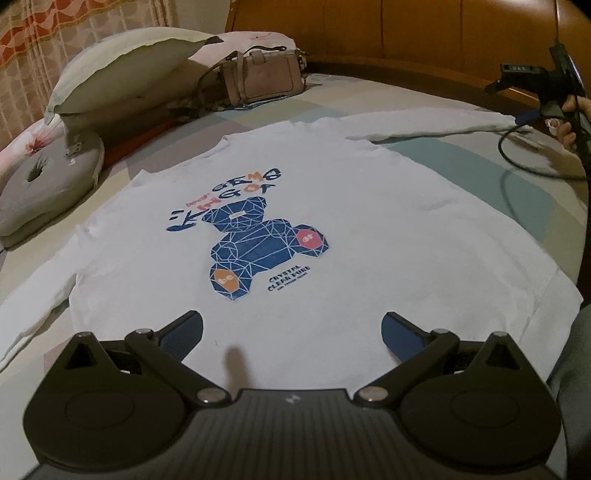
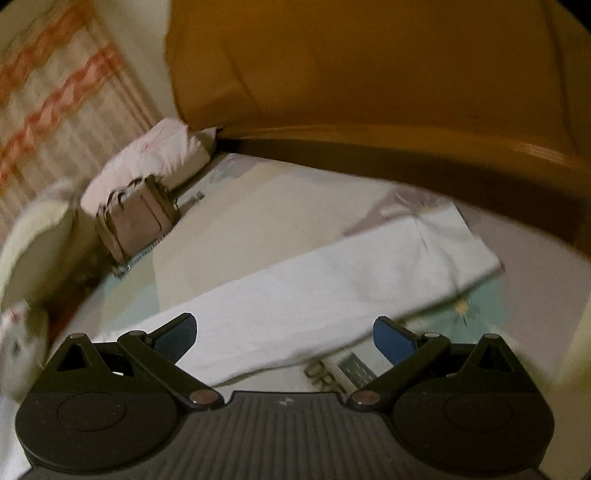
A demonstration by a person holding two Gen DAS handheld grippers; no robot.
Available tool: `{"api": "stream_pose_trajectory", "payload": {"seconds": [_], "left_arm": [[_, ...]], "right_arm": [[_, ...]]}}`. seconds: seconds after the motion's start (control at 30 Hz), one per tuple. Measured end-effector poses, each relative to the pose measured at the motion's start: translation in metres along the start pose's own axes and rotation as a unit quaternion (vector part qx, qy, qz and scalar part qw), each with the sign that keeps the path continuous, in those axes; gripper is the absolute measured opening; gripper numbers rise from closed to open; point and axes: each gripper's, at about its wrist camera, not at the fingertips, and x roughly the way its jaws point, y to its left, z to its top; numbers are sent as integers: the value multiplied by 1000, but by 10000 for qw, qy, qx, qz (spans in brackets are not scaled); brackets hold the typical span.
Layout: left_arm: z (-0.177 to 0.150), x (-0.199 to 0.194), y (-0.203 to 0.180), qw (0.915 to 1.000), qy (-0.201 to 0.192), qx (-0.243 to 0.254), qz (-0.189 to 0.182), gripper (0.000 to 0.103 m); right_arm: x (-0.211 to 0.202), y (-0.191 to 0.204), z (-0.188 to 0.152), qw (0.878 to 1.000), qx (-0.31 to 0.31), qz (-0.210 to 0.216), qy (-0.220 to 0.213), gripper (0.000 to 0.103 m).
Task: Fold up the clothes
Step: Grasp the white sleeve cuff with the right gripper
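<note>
A white long-sleeved shirt (image 1: 351, 206) with a blue bear print lies flat on the bed, face up, sleeves spread to both sides. My left gripper (image 1: 291, 334) hovers open over the shirt's near hem, nothing between its blue pads. In the left wrist view, the right gripper (image 1: 546, 96) is at the far right, held in a hand near the end of the right sleeve (image 1: 443, 123). In the right wrist view, my right gripper (image 2: 286, 338) is open just above that white sleeve (image 2: 332, 284), whose cuff points away to the right. That view is blurred.
A beige handbag (image 1: 262, 79) and pillows (image 1: 122, 62) sit at the head of the bed, with a grey round cushion (image 1: 48, 181) on the left. A wooden headboard (image 1: 406, 33) runs behind. A black cable (image 1: 524, 162) loops on the bedsheet by the right sleeve.
</note>
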Motion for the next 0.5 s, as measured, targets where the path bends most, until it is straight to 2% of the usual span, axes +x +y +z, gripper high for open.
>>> {"api": "stream_pose_trajectory", "payload": {"seconds": [0.13,0.33,0.5], "left_arm": [[1,2,0,10000,-15,3,-11,102],[3,7,-2,9999,24,-101,-113,102],[6,10,-4,9996,32,-191,-215,102]], "right_arm": [[5,-20,-8,9994,304,137,113,103],[20,-25,-3,9995,106,274,-141,103],[31,-32,-2,9976,51,425,-538,103]]}}
